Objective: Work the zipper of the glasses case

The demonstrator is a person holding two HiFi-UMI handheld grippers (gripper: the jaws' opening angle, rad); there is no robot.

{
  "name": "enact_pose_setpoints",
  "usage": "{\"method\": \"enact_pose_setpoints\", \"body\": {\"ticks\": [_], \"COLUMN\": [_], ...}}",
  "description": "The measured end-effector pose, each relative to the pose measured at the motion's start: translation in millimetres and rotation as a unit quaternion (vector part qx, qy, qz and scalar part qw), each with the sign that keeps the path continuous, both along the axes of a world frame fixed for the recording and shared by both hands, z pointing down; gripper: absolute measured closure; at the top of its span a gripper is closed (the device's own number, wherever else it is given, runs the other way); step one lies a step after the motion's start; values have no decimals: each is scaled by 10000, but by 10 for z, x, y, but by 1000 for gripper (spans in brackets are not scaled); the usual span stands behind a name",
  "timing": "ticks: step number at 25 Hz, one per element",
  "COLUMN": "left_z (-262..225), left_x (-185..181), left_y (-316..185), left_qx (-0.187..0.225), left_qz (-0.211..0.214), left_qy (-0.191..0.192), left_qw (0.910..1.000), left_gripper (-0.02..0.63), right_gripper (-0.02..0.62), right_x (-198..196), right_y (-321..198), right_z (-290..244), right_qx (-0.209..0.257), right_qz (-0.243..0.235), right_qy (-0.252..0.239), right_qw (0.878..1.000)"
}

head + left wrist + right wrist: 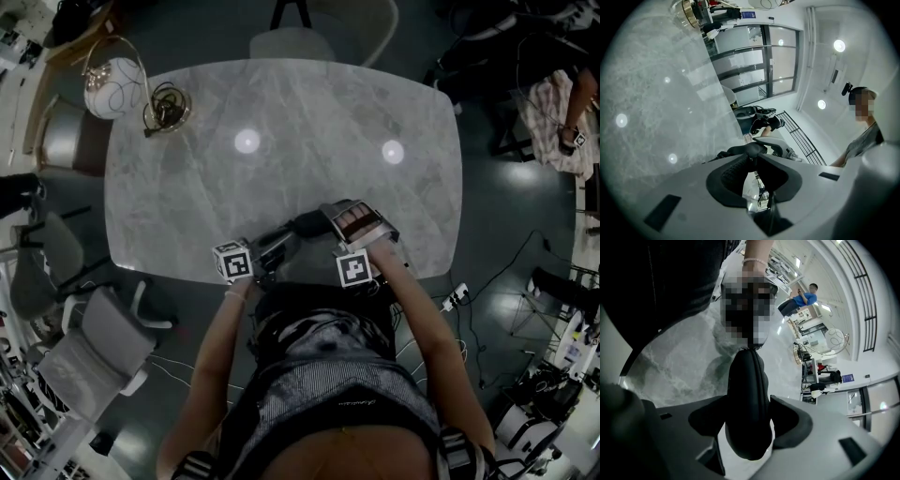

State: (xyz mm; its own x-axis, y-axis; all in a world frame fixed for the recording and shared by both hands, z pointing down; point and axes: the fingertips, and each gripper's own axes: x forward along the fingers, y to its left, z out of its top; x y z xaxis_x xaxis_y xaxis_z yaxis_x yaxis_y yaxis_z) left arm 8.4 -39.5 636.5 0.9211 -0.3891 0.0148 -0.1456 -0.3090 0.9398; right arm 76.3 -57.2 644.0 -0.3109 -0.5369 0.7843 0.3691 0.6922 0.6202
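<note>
A black glasses case [302,225] hangs over the near edge of the marble table [281,112]. My right gripper [328,225] is shut on it. In the right gripper view the case [747,394] stands lengthwise between the jaws of that gripper [750,401], its far end running up into a blurred patch that hides the left gripper. In the left gripper view the tips of my left gripper [749,157] converge on a small dark zipper pull at the end of the case [740,151]. The right gripper's grey fingers [776,145] show just beyond it.
A white globe in a wire frame [112,86] and a brass item [167,108] sit at the table's far left corner. Office chairs [94,347] stand at the left, another chair [309,37] at the far side. A power strip [455,298] and cables lie on the floor at the right.
</note>
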Motion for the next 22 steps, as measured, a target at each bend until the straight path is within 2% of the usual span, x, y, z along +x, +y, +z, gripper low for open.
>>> {"method": "enact_pose_setpoints", "body": {"ticks": [4, 6, 8, 11, 13, 19, 22], "left_z": [39, 26, 52, 94, 86, 41, 21], "left_x": [-21, -23, -16, 23, 40, 22, 28], "left_y": [-15, -40, -49, -30, -18, -38, -40], "left_qx": [-49, -84, -112, -178, -208, -390, -437], "left_qz": [-4, -49, -54, 17, -1, -270, -295], "left_qy": [-83, -130, -272, -516, -650, -1140, -1241], "left_qw": [10000, 9999, 9996, 9985, 9977, 9924, 9909], "left_gripper": [546, 562, 595, 597, 598, 598, 598], "right_gripper": [273, 273, 273, 273, 273, 273, 275], "right_x": [0, -13, -18, 30, 68, 62, 53], "right_y": [71, 69, 81, 93, 85, 162, 190], "right_z": [51, 61, 98, 202, 232, 312, 344], "right_qx": [-215, -165, -202, -356, -502, -1345, -1555], "right_qz": [-18, -60, -62, 10, 159, 847, 1014], "right_qy": [-21, -25, 5, 200, 286, -85, -191], "right_qw": [9998, 9998, 9998, 9992, 9982, 9873, 9824]}}
